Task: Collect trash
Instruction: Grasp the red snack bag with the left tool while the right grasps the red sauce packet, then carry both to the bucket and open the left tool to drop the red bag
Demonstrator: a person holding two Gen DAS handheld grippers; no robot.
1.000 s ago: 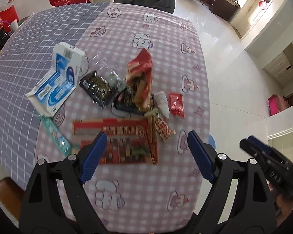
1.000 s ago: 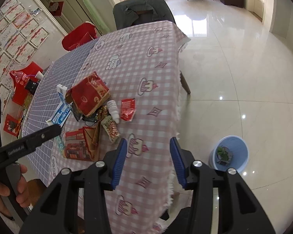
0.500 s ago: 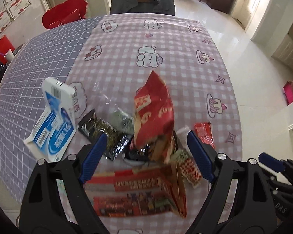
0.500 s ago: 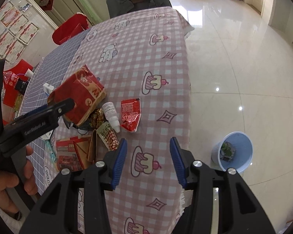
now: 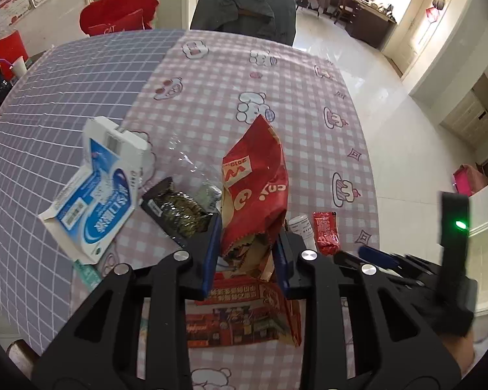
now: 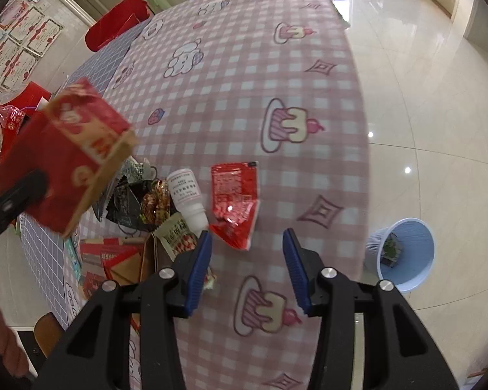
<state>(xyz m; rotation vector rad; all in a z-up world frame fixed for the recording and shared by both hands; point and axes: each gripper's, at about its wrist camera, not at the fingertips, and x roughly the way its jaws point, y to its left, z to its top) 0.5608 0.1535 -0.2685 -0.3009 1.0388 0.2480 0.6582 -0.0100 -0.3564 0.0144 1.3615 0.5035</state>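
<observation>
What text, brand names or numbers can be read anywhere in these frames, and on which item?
"2018", upside down: red snack bag in the left hand-held gripper.
Blue-and-white carton: large characters, illegible.
Small white bottle: label too small.
Red sachet: print blurred.
Flattened red box: characters too small.

right gripper open over the table edge

the right gripper [image 6: 246, 261] hangs with its blue-padded fingers [image 6: 198, 268] spread wide above the pink checked tablecloth [image 6: 244, 97]. a red sachet [image 6: 235, 202] lies just ahead of the gap, beside a small white bottle [image 6: 188, 197] and a heap of crumpled wrappers [image 6: 140, 204]. at the left, a red paper bag [image 6: 65, 156] is lifted off the cloth in the other black gripper [image 6: 13, 201]. a blue bin [image 6: 403, 253] stands on the tiled floor to the right, something dark inside.
</observation>
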